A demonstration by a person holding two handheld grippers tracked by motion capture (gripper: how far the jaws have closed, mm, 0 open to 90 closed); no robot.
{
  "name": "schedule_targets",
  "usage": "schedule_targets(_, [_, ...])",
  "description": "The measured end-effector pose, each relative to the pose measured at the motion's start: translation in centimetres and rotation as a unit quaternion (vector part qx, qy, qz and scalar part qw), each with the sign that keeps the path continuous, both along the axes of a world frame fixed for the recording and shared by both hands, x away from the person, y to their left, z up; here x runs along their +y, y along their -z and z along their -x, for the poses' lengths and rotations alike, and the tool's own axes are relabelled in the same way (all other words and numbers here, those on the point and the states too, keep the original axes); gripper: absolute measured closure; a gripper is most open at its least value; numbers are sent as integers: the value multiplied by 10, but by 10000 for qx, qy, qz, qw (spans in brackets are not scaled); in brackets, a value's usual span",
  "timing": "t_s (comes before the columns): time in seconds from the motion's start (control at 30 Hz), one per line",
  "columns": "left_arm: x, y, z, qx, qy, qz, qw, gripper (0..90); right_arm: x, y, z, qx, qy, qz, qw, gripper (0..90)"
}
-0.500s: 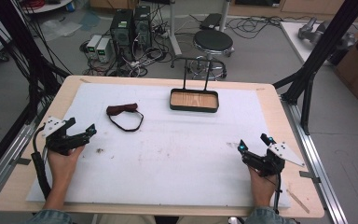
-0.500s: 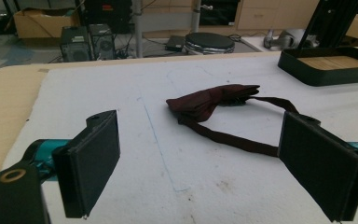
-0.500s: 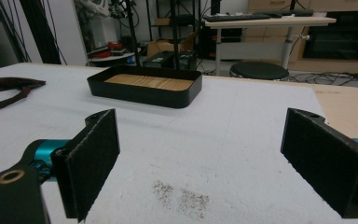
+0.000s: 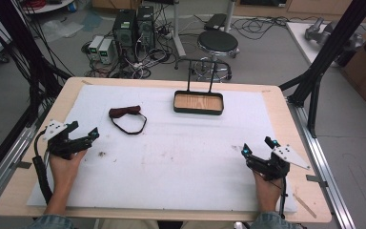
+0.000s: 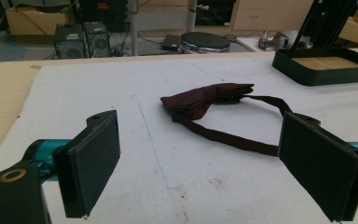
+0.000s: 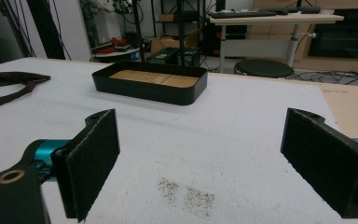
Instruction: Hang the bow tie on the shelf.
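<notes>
I see the dark red bow tie (image 4: pixel 126 114) lying flat on the white mat (image 4: pixel 181 157) of the table, ahead and to the right of my left hand-held gripper (image 4: pixel 82 130), near but apart, its strap looping toward the jaws. That gripper is released, jaws wide. My right hand-held gripper (image 4: pixel 257 145) is released too, well apart from it. The black tray (image 4: pixel 198 103) sits farther back.

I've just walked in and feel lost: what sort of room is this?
Probably a lab or workshop for recording handwork. Computer towers and tangled cables sit on the floor beyond the table, black frame posts flank it, and a person holds a hand-held gripper in each hand.
</notes>
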State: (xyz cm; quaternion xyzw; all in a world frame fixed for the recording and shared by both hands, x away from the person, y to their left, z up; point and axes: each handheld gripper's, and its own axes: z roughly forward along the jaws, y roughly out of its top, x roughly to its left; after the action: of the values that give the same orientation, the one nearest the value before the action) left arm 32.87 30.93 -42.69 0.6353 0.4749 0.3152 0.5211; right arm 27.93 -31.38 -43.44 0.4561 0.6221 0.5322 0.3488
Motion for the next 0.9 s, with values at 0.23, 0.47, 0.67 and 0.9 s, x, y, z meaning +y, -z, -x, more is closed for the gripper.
schedule_targets(0.23, [0,0,0,-6,-2,-12,10000,135,1,0,0,31,-15,3,10000,106])
schedule_targets(0.47, [-1,0,0,-28,-10,43,10000,135,1,0,0,12,-55,38,10000,107])
schedule_targets(0.67, [-2,-2,0,-135,-12,86,9999,140,2,0,-1,19,-88,42,10000,107])
schedule_targets(0.9, [0,-6,-3,-195,65,135,9997,143,1,0,-1,11,-95,99,9999,107])
